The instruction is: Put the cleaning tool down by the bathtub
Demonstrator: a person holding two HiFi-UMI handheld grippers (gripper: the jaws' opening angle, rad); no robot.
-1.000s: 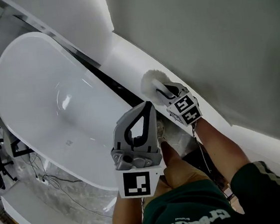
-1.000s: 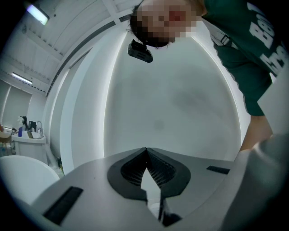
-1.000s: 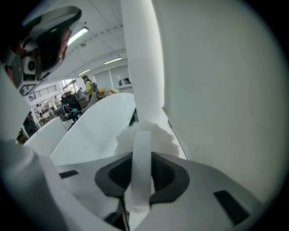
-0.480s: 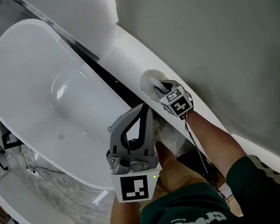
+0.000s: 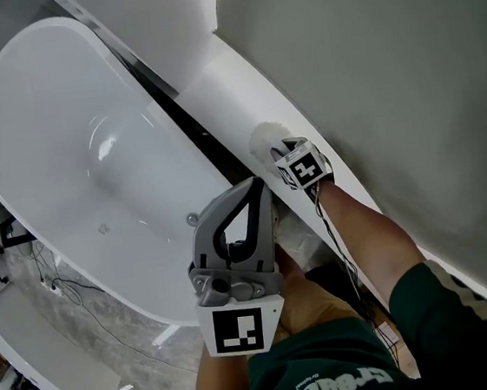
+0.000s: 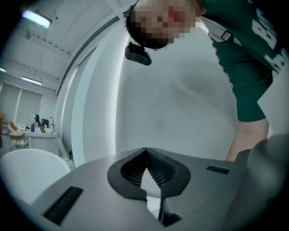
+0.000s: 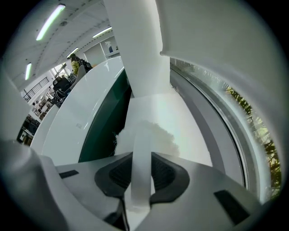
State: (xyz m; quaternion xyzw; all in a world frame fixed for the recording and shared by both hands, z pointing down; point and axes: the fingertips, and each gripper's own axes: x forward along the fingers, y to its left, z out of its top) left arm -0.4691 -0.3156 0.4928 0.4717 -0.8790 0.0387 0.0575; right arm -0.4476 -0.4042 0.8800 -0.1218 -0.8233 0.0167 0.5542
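Observation:
The cleaning tool is a brush with a fluffy white head and a flat white handle. My right gripper is shut on that handle, its pads pressing both sides in the right gripper view. The head sits over the white ledge beside the white bathtub; I cannot tell whether it touches. My left gripper is held in front of the person's body, pointing up, its jaws shut with nothing between them.
A grey wall rises right of the ledge. A dark gap runs between the tub rim and the ledge. Cables lie on the marbled floor left of the tub, near a white bench.
The right gripper with the brush has slid a little further along the ledge, away from the person. The left gripper has stayed about where it was.

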